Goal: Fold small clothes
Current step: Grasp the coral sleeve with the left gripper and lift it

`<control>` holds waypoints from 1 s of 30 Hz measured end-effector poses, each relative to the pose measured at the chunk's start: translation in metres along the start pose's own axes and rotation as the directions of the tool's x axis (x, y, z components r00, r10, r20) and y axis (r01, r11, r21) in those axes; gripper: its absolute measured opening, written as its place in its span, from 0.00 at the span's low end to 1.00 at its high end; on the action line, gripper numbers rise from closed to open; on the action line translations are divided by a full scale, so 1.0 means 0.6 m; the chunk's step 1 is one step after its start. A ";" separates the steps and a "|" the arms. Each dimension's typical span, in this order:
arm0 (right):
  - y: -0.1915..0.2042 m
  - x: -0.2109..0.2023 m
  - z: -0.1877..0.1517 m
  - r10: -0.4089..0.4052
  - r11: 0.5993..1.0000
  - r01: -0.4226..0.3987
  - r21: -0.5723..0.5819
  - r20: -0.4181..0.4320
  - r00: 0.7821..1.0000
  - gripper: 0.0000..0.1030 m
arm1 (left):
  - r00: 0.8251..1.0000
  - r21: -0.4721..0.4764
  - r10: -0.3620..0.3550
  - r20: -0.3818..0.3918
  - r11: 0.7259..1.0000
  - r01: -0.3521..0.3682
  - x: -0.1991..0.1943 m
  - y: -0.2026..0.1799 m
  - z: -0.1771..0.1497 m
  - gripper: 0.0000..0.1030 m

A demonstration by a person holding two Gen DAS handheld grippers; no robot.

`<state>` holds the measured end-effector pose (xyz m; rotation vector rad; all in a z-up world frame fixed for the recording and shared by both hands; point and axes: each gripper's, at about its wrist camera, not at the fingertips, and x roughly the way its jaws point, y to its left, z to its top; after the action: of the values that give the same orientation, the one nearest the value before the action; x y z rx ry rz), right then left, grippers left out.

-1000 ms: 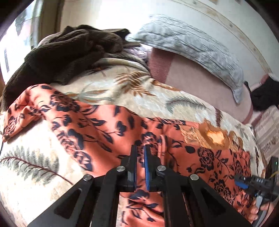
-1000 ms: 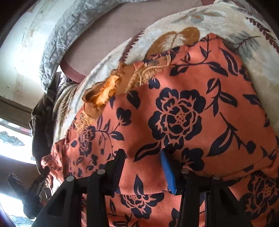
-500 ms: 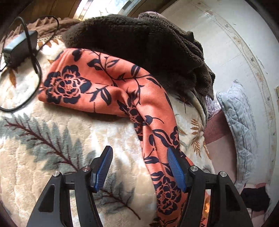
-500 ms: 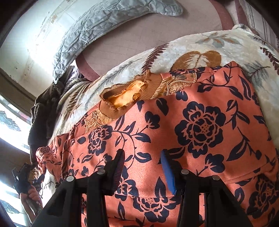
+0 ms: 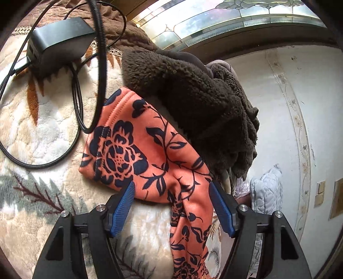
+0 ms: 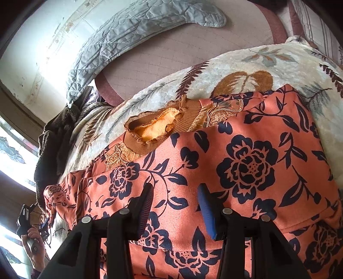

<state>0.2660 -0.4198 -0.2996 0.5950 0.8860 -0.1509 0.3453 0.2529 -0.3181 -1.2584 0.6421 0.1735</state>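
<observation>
An orange top with dark blue flowers lies spread on a cream leaf-patterned blanket, its tan ribbed collar toward the far side. Its sleeve stretches out in the left wrist view, cuff end near a black cable. My left gripper is open, its blue pads either side of the sleeve just above it. My right gripper is open over the body of the top, holding nothing. The left gripper also shows small at the far left of the right wrist view.
A dark brown fleece lies heaped against the sleeve. A black power adapter and looped cable lie on the blanket by the cuff. A grey quilted pillow and a mauve sheet lie beyond; a window is behind.
My left gripper opened, left the body of the top and moved out along the sleeve to near the cuff. My right gripper stayed open and drew back a little over the top.
</observation>
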 end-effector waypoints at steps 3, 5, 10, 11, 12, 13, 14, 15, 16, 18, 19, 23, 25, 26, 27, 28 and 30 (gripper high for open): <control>0.009 0.004 -0.003 -0.004 1.000 0.004 -0.019 -0.002 1.000 0.46 | 0.999 -0.070 -0.015 -0.029 0.997 0.013 0.010 0.025 0.014 0.70; 0.013 0.008 -0.005 -0.008 1.000 0.008 -0.024 -0.002 1.000 0.46 | 0.999 -0.095 -0.017 -0.047 0.995 0.012 0.024 0.036 0.018 0.68; 0.016 0.015 -0.007 -0.019 0.999 0.018 -0.030 -0.007 1.000 0.46 | 0.996 -0.148 -0.065 -0.058 0.987 0.056 0.029 0.057 0.027 0.41; 0.015 0.016 -0.006 -0.020 0.999 0.020 -0.030 -0.005 1.000 0.46 | 0.995 -0.163 -0.071 -0.069 0.985 0.059 0.026 0.062 0.027 0.39; 0.015 0.016 -0.006 -0.022 0.999 0.022 -0.029 -0.003 1.000 0.46 | 0.994 -0.181 -0.078 -0.078 0.981 0.063 0.022 0.064 0.022 0.39; 0.015 0.016 -0.006 -0.023 0.999 0.023 -0.029 -0.001 1.000 0.46 | 0.993 -0.193 -0.083 -0.087 0.979 0.065 0.012 0.068 0.017 0.39; 0.015 0.017 -0.005 -0.024 0.999 0.024 -0.029 -0.001 1.000 0.46 | 0.993 -0.196 -0.075 -0.094 0.979 0.056 0.007 0.065 0.007 0.39; 0.016 0.017 -0.005 -0.026 0.999 0.026 -0.030 0.000 1.000 0.46 | 0.994 -0.192 -0.063 -0.094 0.980 0.044 0.003 0.060 0.000 0.39; 0.016 0.018 -0.005 -0.027 0.999 0.027 -0.031 0.001 1.000 0.46 | 0.995 -0.185 -0.048 -0.084 0.982 0.031 0.000 0.055 -0.004 0.40; 0.018 0.022 -0.004 -0.031 0.999 0.031 -0.035 -0.002 1.000 0.46 | 0.997 -0.173 -0.004 -0.077 0.985 -0.009 0.007 0.048 -0.004 0.49; 0.018 0.025 -0.004 -0.034 0.999 0.034 -0.037 -0.003 0.999 0.46 | 0.996 -0.183 0.009 -0.085 0.983 -0.024 0.012 0.054 -0.003 0.58; 0.017 0.031 0.001 -0.040 0.998 0.040 -0.039 0.000 0.999 0.46 | 0.994 -0.288 -0.048 -0.093 0.958 0.020 0.026 0.079 0.003 0.64; 0.014 0.034 0.004 -0.043 0.998 0.043 -0.036 0.004 0.999 0.46 | 0.993 -0.294 -0.057 -0.105 0.955 0.023 0.024 0.080 0.003 0.65; 0.012 0.036 0.006 -0.044 0.999 0.044 -0.032 0.004 0.999 0.46 | 0.992 -0.306 -0.054 -0.116 0.952 0.016 0.023 0.080 0.000 0.66; 0.010 0.037 0.008 -0.044 0.999 0.044 -0.029 0.003 0.999 0.46 | 0.990 -0.323 -0.055 -0.131 0.946 0.010 0.021 0.080 -0.005 0.67; 0.008 0.039 0.010 -0.044 0.999 0.044 -0.027 0.002 0.999 0.46 | 0.988 -0.338 -0.065 -0.143 0.941 0.013 0.020 0.080 -0.012 0.68; 0.006 0.041 0.011 -0.047 0.999 0.047 -0.024 0.001 0.999 0.46 | 0.986 -0.356 -0.052 -0.159 0.934 -0.008 0.022 0.082 -0.021 0.68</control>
<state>0.2874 -0.4180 -0.3137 0.5517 0.9007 -0.1830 0.3289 0.2539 -0.3681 -1.6426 0.7625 0.1722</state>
